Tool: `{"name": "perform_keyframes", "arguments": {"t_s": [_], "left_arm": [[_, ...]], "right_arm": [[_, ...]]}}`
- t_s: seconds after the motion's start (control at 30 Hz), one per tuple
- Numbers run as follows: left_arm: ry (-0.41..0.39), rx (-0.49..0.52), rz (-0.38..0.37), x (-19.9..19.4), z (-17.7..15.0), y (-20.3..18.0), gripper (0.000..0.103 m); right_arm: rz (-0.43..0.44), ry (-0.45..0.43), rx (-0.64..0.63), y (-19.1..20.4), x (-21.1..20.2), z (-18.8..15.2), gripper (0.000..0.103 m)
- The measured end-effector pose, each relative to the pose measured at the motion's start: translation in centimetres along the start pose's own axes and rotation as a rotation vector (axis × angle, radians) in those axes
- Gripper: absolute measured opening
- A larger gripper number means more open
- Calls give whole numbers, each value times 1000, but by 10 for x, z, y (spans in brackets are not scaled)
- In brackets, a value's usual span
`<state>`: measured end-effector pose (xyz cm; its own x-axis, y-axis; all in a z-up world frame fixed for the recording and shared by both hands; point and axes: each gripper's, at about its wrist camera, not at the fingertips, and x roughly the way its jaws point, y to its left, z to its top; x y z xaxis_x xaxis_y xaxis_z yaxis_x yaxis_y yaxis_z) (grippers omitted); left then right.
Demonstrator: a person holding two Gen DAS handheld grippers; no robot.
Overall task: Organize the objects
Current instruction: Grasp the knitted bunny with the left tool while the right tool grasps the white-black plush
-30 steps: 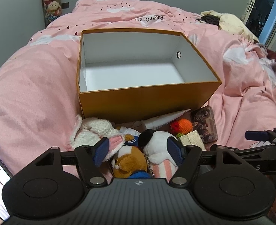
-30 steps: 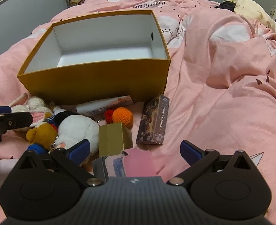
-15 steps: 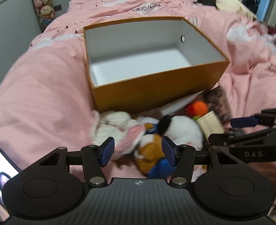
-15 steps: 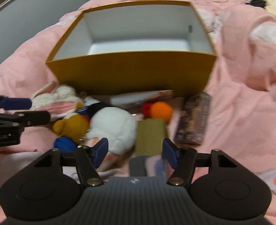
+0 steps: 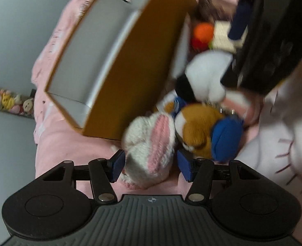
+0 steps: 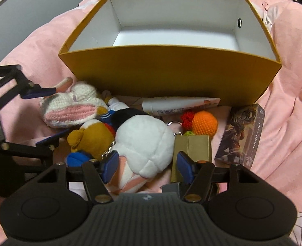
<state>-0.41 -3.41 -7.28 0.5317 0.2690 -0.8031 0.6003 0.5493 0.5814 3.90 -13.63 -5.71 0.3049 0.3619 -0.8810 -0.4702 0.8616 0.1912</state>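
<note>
An open orange box [image 6: 171,69] with a white inside stands on the pink bed; it shows tilted in the left wrist view [image 5: 118,67]. In front of it lies a pile of small toys. My left gripper [image 5: 150,166] is open, its jaws on either side of a white and pink crocheted bunny [image 5: 151,143], also in the right wrist view [image 6: 73,104]. My right gripper [image 6: 147,164] is open around a white plush toy [image 6: 144,141]. A brown bear with blue parts [image 6: 89,137] lies between the two toys.
An orange crocheted ball [image 6: 204,123], a gold box [image 6: 192,147], a white tube [image 6: 175,104] and a dark card box [image 6: 243,133] lie by the box front. The pink duvet [image 6: 290,102] rises in folds at right. Plush toys [image 5: 9,102] hang on the far wall.
My left gripper has rolled and moved in around the bunny. My right gripper has moved forward and left, and its jaws now sit around the white plush.
</note>
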Motion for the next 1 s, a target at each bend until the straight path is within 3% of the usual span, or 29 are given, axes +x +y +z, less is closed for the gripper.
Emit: {"name": "perform_keyframes", "arguments": {"t_s": [0.23,0.43,0.53,0.63,0.77,0.87,1.0], "left_arm": [[72,168,13,30,1,-13,66],[99,72,-38,48,-9,-2,61],[75,-45,-106,37,-18,17,59],[63,-274,-216,27,-32,48,58],[10,-652,-377,9,-56,87,56],[-32,-859,-469,-5,-60,99,56],[-21,-903,-411,-10,-54,85,57]], "right_arm": [[34,21,33,-3,7,3,70],[36,22,20,-4,10,3,73],[46,17,11,-4,11,3,75],[67,18,14,-5,13,4,77],[65,26,-15,0,16,6,77],[58,30,-51,5,20,9,77],[28,25,-144,17,32,9,77]]}}
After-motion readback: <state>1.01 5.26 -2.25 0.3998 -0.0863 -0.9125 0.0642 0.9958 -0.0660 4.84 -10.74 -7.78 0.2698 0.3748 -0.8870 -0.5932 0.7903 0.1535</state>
